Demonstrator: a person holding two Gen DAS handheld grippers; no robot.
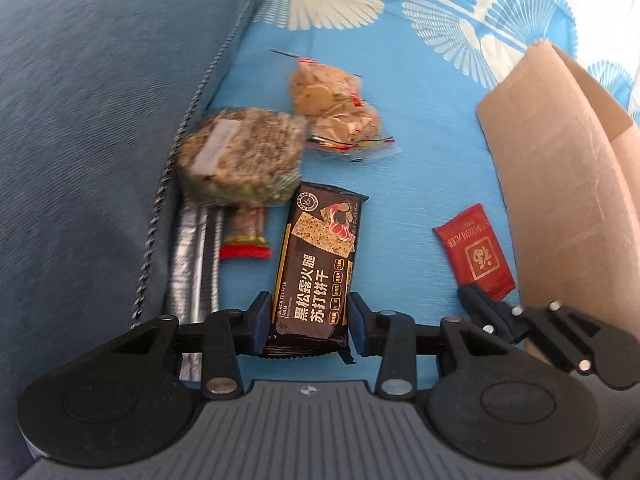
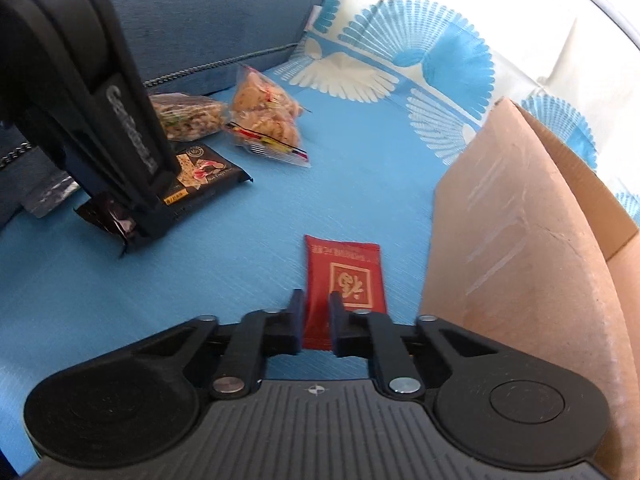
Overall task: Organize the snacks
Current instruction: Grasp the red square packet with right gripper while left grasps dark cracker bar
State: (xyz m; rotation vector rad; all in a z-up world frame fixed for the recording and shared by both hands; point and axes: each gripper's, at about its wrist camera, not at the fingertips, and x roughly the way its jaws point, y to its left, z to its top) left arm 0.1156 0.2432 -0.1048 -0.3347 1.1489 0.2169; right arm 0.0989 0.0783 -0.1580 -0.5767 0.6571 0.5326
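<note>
My left gripper [image 1: 308, 322] is shut on the near end of a black cracker packet [image 1: 318, 268], which lies on the blue cloth; the packet also shows in the right wrist view [image 2: 200, 176], with its near end hidden behind the left gripper. My right gripper [image 2: 316, 320] is shut on the near end of a red sachet [image 2: 348, 280] that lies flat beside the cardboard box [image 2: 520, 240]. The sachet [image 1: 476, 252] and the right gripper's fingers [image 1: 480, 304] also show in the left wrist view.
A clear bag of mixed grain snack [image 1: 240, 156], a clear bag of biscuits [image 1: 332, 108], a small red-ended candy [image 1: 248, 236] and a silver wrapper [image 1: 196, 256] lie by the blue sofa cushion [image 1: 88, 120]. The open cardboard box [image 1: 568, 184] stands at the right.
</note>
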